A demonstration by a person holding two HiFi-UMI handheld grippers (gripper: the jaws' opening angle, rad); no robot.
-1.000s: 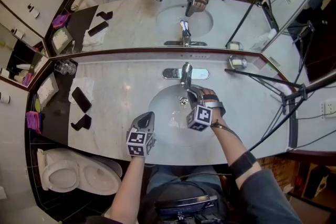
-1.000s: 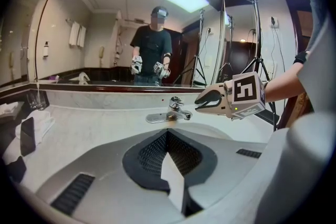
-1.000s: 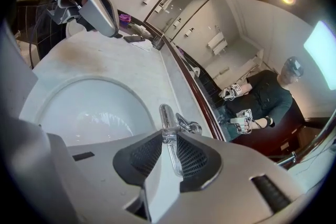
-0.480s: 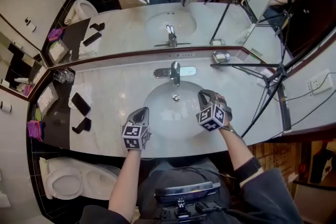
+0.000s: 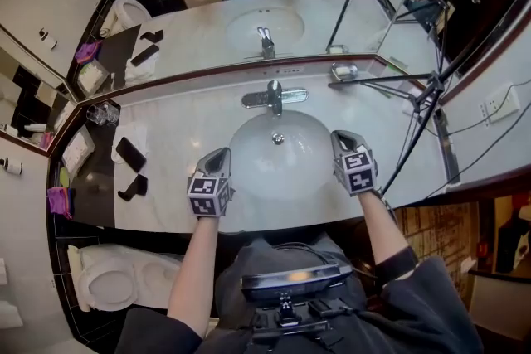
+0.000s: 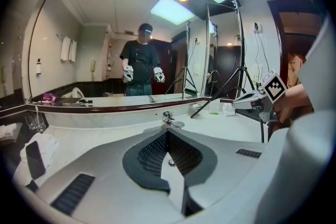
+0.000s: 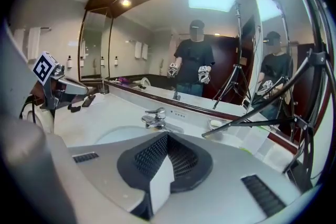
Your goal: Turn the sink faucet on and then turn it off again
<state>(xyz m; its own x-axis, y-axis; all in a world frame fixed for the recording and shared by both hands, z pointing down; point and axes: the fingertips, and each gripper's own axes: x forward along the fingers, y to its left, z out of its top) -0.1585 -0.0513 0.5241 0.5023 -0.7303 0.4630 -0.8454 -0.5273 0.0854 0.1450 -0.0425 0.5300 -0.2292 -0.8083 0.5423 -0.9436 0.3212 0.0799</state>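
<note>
Where it stands behind basin, faucet spout aims toward person.

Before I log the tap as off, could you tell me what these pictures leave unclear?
- Water flow: in the head view the faucet spout is too small to show any stream.
- Basin: in each gripper view the left gripper and right gripper hide most of it with their own shut jaws.
- Glasses: head view, too small and blurred to count.
- Toilet: head view, partly behind the person's arm.
</note>
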